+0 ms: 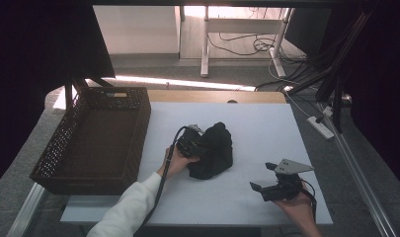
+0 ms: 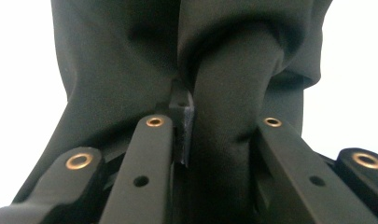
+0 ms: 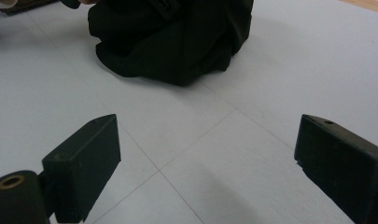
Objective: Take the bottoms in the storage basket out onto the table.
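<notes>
We hold the black cloth (image 1: 215, 150) mid-table.
Our left gripper (image 1: 191, 143) clamps a fold; our right gripper (image 1: 264, 178), jaws wide, sits near the table's (image 1: 266, 118) near-right edge, bare surface between; basket (image 1: 96, 136) left.

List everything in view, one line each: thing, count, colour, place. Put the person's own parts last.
cloth: one, black, bunched in a heap mid-table, a fold pinched in the left tongs.
basket: one, dark brown wicker, at the table's left edge.
table sheet: one, pale grey-white, covering the table top.
power strip: one, white, on the floor right of the table.
desk frame: one, white, on the floor beyond the table.
left tongs: one, black, shut on the cloth.
right tongs: one, black with a grey plate on top, open, low over the sheet near the table's front right, apart from the cloth.
sleeve: one, white, on the left forearm at the bottom edge.
</notes>
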The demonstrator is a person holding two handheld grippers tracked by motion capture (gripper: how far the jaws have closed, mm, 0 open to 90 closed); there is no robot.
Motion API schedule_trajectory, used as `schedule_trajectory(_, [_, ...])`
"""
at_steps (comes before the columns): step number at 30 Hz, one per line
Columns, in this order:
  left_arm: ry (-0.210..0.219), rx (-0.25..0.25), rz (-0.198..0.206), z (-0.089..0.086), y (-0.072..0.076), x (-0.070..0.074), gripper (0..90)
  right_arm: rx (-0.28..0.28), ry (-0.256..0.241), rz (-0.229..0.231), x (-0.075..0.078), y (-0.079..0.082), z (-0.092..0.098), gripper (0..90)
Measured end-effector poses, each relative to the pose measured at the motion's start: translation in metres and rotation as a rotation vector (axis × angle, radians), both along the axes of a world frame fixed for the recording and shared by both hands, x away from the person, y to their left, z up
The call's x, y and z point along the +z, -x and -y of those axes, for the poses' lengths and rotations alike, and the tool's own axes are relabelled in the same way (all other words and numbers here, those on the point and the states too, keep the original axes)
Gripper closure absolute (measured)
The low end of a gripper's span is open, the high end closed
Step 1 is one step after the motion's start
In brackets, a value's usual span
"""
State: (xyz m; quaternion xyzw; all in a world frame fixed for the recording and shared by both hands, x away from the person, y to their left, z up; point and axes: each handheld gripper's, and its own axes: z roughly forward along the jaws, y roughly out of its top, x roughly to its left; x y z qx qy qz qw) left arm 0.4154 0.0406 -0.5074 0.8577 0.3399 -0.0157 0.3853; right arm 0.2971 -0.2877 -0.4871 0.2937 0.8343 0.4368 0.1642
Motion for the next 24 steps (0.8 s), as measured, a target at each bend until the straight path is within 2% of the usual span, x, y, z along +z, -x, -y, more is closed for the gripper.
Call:
schedule_trajectory(9, [0.016, 0.002, -0.01, -0.002, -0.001, 0.0, 74.2, 0.002, -0.002, -0.001, 0.0, 0.0, 0.0, 7.2])
schedule_trajectory(10, [0.008, 0.007, 0.0, -0.002, 0.0, 0.001, 71.4, 0.001, -0.002, -0.001, 0.0, 0.0, 0.0, 7.2])
schedule_trajectory(13, [0.014, 0.014, 0.032, -0.002, 0.004, 0.006, 48.7, 0.001, -0.002, 0.001, 0.0, 0.0, 0.0, 7.2])
schedule_trajectory(16, [0.054, 0.019, 0.073, -0.007, 0.011, 0.013, 31.7, -0.001, -0.003, 0.001, 0.0, 0.001, 0.001, 7.2])
schedule_trajectory(19, [0.06, 0.043, 0.102, -0.012, 0.017, 0.022, 23.9, -0.001, -0.004, 0.001, 0.0, 0.001, 0.001, 7.2])
schedule_trajectory(24, [0.082, 0.065, 0.13, -0.024, 0.032, 0.039, 22.5, 0.002, -0.004, 0.006, 0.001, 0.001, 0.0, 7.2])
